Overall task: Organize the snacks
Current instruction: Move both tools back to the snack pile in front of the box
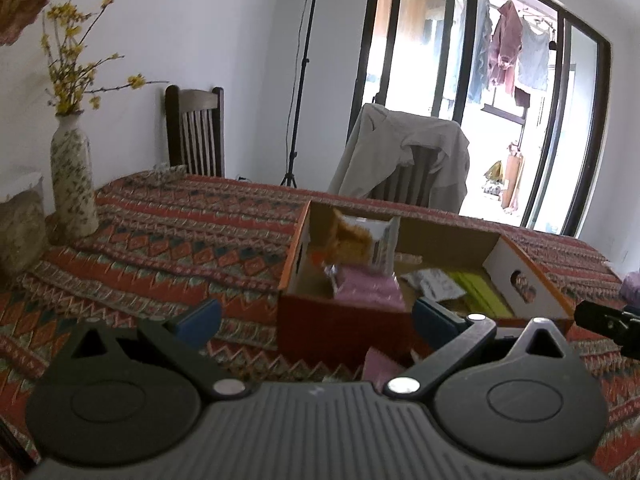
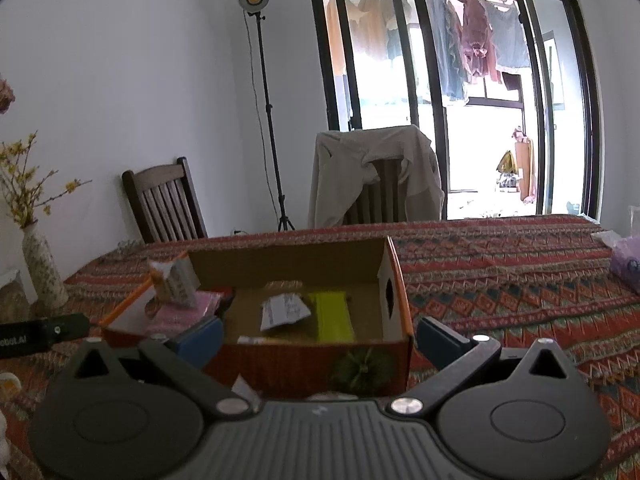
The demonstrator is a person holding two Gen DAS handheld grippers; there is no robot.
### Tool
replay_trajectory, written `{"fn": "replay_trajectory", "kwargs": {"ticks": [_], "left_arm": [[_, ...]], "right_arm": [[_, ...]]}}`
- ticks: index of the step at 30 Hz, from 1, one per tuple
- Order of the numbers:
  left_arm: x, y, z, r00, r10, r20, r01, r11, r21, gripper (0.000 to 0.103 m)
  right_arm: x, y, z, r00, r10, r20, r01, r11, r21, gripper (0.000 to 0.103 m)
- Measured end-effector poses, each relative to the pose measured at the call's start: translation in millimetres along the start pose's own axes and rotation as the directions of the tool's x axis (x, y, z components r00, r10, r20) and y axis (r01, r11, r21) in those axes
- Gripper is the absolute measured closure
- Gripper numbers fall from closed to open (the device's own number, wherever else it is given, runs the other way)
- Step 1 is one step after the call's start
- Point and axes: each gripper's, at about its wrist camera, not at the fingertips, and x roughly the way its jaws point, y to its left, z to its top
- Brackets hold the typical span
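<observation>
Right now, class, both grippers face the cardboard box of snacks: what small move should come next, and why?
Probably lower the left gripper toward the pink packet lying on the tablecloth in front of the cardboard box. Both grippers are open and empty, the right gripper too, and that packet sits outside the box while other snacks, like the yellow-green packet, are already inside.

Left tongs [image 1: 316,318] and right tongs [image 2: 320,338] both gape wide, level, gripping nothing.
</observation>
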Motion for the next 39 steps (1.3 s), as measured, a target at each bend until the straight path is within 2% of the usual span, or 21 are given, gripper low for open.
{"fn": "replay_trajectory", "kwargs": {"ticks": [8, 16, 26, 32, 39], "left_arm": [[-14, 14, -22, 1.000, 0.009, -0.016, -0.009, 1.000, 0.004, 0.000], [-25, 24, -43, 1.000, -0.001, 0.007, 0.001, 0.999, 0.036, 0.000], [-9, 42, -64, 0.999, -0.004, -0.037, 0.004, 1.000, 0.004, 0.000], [-9, 46, -67, 0.999, -0.021, -0.029, 0.021, 1.000, -0.008, 0.000], [-8, 47, -68, 0.999, -0.029, -0.030, 0.028, 0.999, -0.015, 0.000]], "right_arm": [[-15, 2, -24, 0.999, -0.004, -0.047, 0.003, 1.000, -0.020, 0.000], [-27, 4, -45, 0.997, 0.001, -0.078, -0.004, 0.999, -0.043, 0.000], [-32, 7, -64, 0.993, 0.004, -0.118, -0.012, 0.998, -0.067, 0.000], [-25, 15, -65, 0.992, -0.005, -0.129, -0.008, 0.995, -0.100, 0.000], [-14, 19, -79, 0.975, -0.020, -0.221, -0.016, 0.987, -0.157, 0.011]]}}
